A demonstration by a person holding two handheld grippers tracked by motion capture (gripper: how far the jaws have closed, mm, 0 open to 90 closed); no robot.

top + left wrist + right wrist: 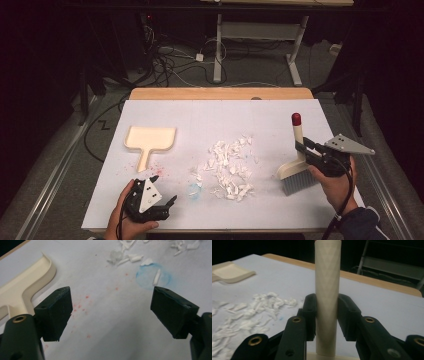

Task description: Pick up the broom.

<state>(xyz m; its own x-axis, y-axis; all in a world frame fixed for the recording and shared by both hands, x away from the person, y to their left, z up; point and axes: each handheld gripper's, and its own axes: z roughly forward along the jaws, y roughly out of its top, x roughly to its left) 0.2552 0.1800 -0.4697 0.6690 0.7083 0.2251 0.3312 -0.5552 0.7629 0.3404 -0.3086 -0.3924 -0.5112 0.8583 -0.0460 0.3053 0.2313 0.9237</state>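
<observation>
My right tongs (325, 315) pinch the brush (296, 165); my left tongs (110, 312) are spread wide, far from the dustpan (149, 138). A hard sweep could scatter the paper bits (227, 167)

Evenly lit white table sheet (210, 115) under overhead light, surroundings sunk in near-black. Soft, short shadows beneath the dustpan (150, 139) and brush (296, 165). Slight softness and grain in the high view. Close black pads (53, 313) blurred in the left gripper view; brush handle (327, 290) sharp, background dim, in the right gripper view.
</observation>
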